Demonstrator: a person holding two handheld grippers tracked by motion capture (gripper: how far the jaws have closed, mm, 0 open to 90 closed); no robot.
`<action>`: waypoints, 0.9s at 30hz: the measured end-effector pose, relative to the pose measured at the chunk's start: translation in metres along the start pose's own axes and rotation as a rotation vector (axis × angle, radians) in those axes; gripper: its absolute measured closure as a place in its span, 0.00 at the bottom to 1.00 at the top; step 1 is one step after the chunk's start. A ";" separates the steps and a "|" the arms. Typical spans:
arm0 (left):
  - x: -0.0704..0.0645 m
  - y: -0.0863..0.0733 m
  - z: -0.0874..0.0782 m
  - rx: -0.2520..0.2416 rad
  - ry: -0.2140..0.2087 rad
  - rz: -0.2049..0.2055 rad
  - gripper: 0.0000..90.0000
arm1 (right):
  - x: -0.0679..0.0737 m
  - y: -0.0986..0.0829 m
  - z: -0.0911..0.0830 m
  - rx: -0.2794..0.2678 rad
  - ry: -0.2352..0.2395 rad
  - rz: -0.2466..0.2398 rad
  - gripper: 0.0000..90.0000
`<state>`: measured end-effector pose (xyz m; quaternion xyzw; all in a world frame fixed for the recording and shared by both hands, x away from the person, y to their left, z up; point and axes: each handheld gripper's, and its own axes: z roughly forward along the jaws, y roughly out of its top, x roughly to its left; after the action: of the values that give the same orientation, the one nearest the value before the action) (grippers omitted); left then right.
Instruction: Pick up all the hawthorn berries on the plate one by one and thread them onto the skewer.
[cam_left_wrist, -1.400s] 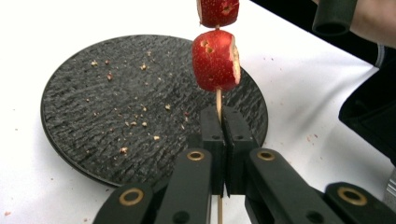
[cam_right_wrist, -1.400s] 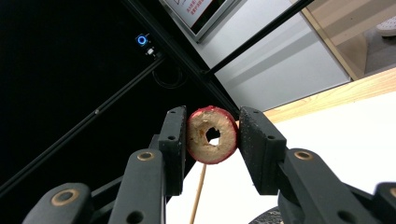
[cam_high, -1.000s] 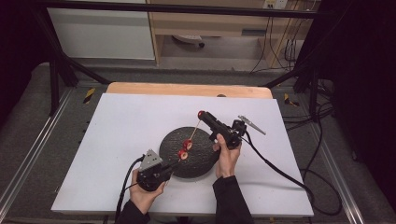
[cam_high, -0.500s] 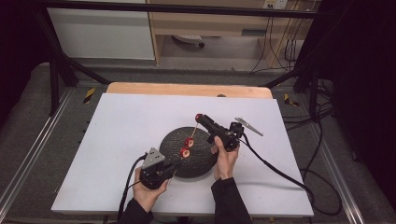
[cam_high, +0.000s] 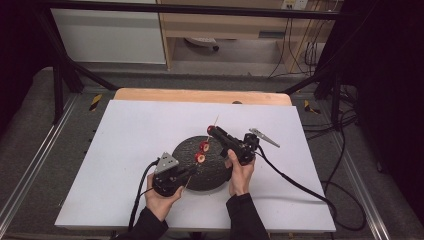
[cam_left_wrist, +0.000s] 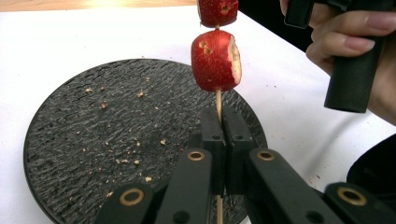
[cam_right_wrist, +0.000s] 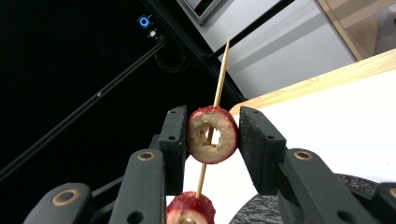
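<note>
A thin wooden skewer (cam_high: 214, 123) slants up over a round black plate (cam_high: 216, 172). My left gripper (cam_high: 187, 173) is shut on its lower end; its jaws (cam_left_wrist: 223, 135) pinch the stick (cam_left_wrist: 218, 100) just under a red fruit piece (cam_left_wrist: 215, 60), with a second piece (cam_left_wrist: 217, 11) above it. My right gripper (cam_high: 212, 131) holds a third piece higher on the skewer. In the right gripper view this is a red ring-shaped slice (cam_right_wrist: 212, 135) threaded on the stick (cam_right_wrist: 221, 74), and the right gripper (cam_right_wrist: 211, 131) is shut on it. Another piece (cam_right_wrist: 190, 210) sits just below.
Crumbs are scattered on the plate (cam_left_wrist: 93, 140), which lies on a white tabletop (cam_high: 135, 135) with a wooden strip (cam_high: 200, 95) along the far edge. The right hand (cam_left_wrist: 345, 42) is close beside the skewer. Cables trail from both grippers toward the table's near and right edges.
My right gripper has moved its slice slightly down the skewer, toward the two pieces below. The left gripper shifted a little while keeping hold of the stick.
</note>
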<state>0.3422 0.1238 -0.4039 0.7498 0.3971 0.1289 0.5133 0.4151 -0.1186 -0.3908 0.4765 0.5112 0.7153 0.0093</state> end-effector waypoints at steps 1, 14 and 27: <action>0.000 0.001 0.000 -0.001 0.001 0.001 0.99 | 0.000 -0.001 0.000 0.001 0.000 -0.004 0.71; 0.002 0.007 0.005 -0.002 -0.001 0.003 0.99 | 0.001 -0.006 0.000 0.031 0.001 -0.011 0.71; 0.008 0.000 0.000 0.007 -0.011 0.008 0.99 | 0.003 0.003 -0.006 0.071 -0.022 -0.090 0.59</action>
<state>0.3476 0.1292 -0.4055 0.7537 0.3918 0.1256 0.5124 0.4108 -0.1230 -0.3864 0.4609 0.5569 0.6903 0.0303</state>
